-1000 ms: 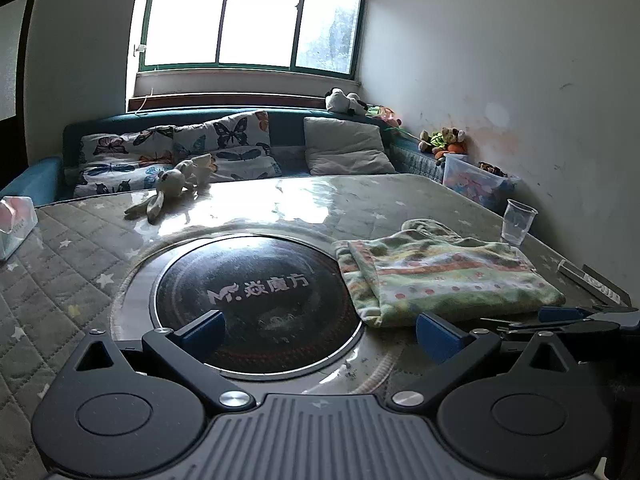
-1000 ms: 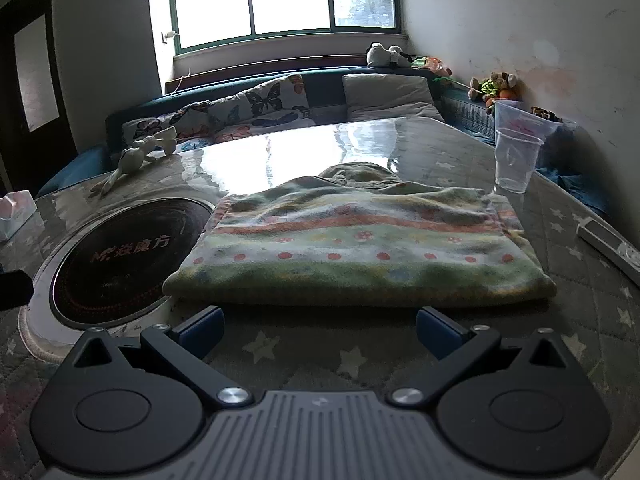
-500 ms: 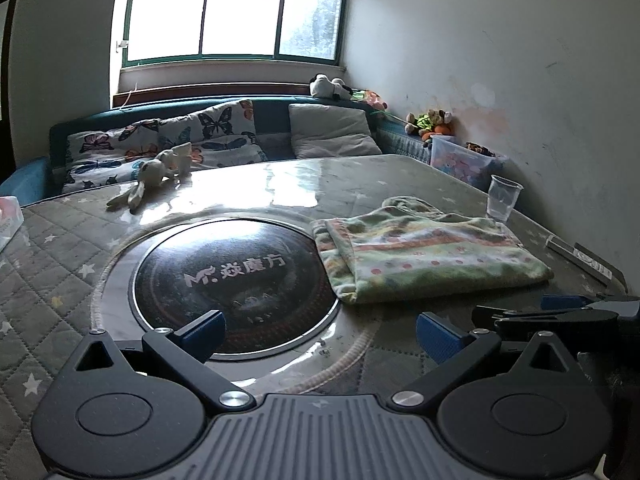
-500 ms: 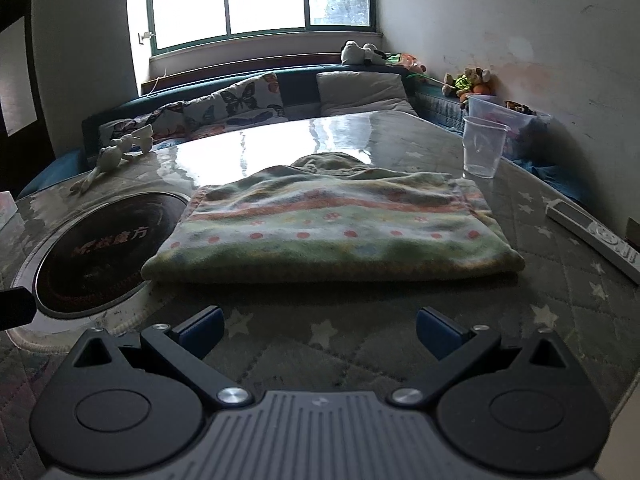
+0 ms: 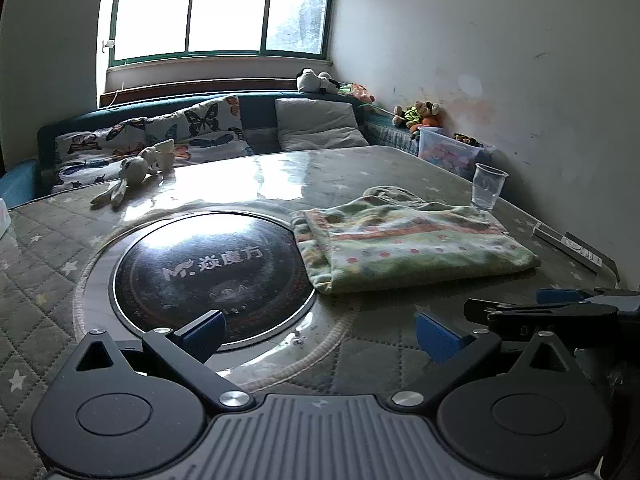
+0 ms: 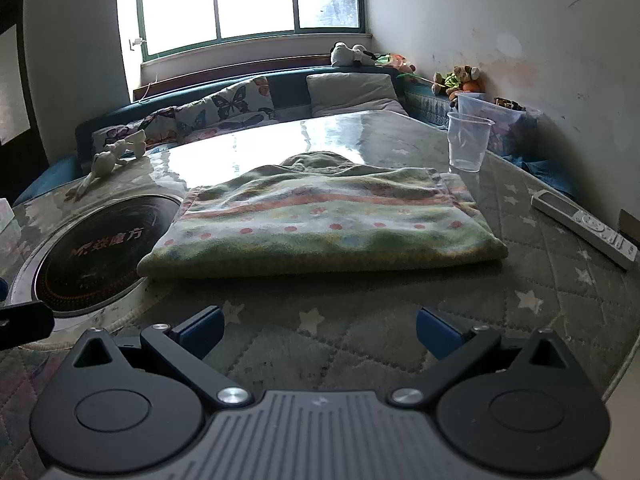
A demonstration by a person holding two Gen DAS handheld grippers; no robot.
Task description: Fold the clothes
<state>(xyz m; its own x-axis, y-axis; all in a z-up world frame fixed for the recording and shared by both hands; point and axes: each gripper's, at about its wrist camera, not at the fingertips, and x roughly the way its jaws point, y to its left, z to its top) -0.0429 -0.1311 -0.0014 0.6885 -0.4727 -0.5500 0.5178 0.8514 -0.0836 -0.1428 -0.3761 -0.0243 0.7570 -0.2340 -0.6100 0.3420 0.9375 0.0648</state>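
**Folded garment on the bench, both grippers empty**

The folded garment, a fleecy piece in green, pink and white stripes with red dots, lies flat on the bench, which has a quilted star-print cover under a glossy clear sheet. Its left edge overlaps the rim of the round black cooktop set into the bench. A bunched bit of the same cloth sticks out past its far edge.

The left gripper hangs near the front of the cooktop, jaws spread wide with nothing between them. The right gripper sits just in front of the garment's near fold, jaws likewise wide apart and empty; neither touches the cloth. In the left wrist view the right gripper shows at the right edge.

A clear plastic cup stands beyond the garment's far right corner, a white remote lies to the right, and a small plush rabbit rests at the far left
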